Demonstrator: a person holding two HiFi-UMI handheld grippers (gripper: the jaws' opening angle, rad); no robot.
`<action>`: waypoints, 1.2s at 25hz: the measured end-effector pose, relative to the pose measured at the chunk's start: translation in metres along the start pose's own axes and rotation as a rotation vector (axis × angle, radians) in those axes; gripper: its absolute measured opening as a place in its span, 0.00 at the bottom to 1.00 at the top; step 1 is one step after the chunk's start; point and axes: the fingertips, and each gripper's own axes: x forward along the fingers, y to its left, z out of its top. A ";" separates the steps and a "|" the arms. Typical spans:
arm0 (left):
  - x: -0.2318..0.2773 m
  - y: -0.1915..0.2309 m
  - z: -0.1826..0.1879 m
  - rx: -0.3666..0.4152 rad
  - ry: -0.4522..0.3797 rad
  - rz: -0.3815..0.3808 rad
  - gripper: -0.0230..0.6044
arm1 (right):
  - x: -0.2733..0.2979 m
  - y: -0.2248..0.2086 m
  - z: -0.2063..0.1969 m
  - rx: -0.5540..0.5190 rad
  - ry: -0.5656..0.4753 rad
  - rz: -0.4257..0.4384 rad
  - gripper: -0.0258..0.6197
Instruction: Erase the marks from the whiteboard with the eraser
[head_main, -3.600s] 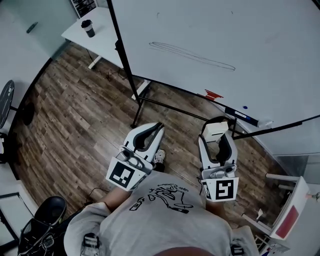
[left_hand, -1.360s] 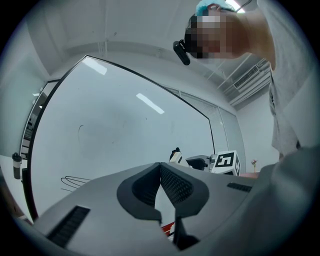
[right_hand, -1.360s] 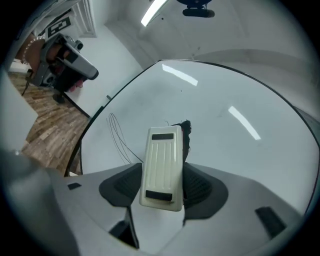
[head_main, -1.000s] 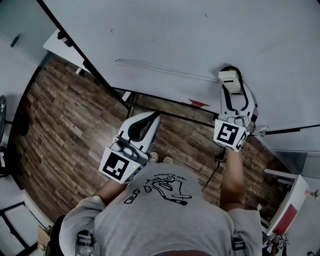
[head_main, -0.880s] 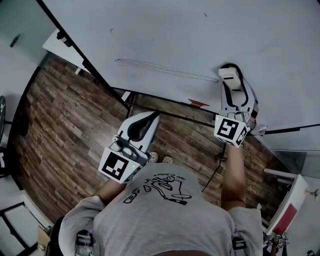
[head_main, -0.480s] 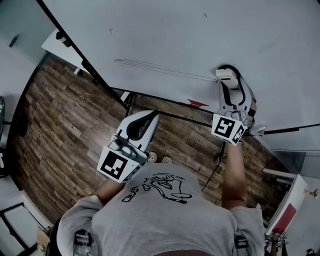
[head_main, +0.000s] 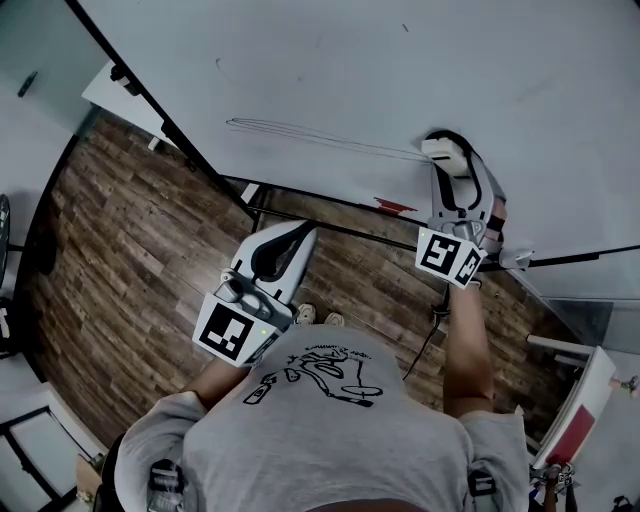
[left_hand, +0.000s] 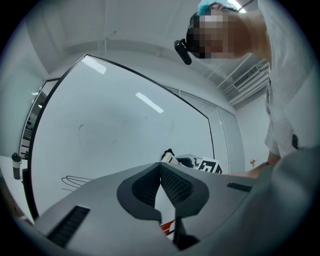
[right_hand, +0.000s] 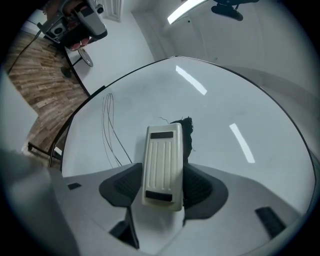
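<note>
A large whiteboard (head_main: 330, 70) stands in front of me, bearing a long thin looped pen mark (head_main: 320, 138). My right gripper (head_main: 447, 160) is shut on a cream plastic eraser (right_hand: 162, 165) with black felt. It holds the eraser up to the board at the right end of the mark (right_hand: 111, 131); the felt appears to touch the surface. My left gripper (head_main: 290, 240) hangs low over the floor, away from the board, its jaws shut with nothing between them. In the left gripper view the mark (left_hand: 75, 181) shows at the lower left.
The board's black frame and legs (head_main: 160, 125) run down to a wooden floor (head_main: 120, 250). A red object (head_main: 396, 206) lies on the tray rail (head_main: 330, 228) below the board. A white table (head_main: 125, 95) stands behind the board at the left.
The right gripper with the eraser rose from waist height to the board, then drifted slightly left and up toward the mark's right end. The left gripper barely moved.
</note>
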 end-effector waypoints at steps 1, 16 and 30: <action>-0.001 0.001 -0.001 -0.001 0.002 0.003 0.07 | 0.000 0.002 0.000 -0.004 -0.001 0.003 0.44; -0.005 0.000 -0.001 -0.005 -0.004 0.023 0.07 | 0.004 0.031 0.000 -0.043 -0.027 0.037 0.44; -0.006 0.000 -0.003 0.000 0.002 0.043 0.07 | 0.011 0.074 -0.004 -0.083 -0.065 0.094 0.44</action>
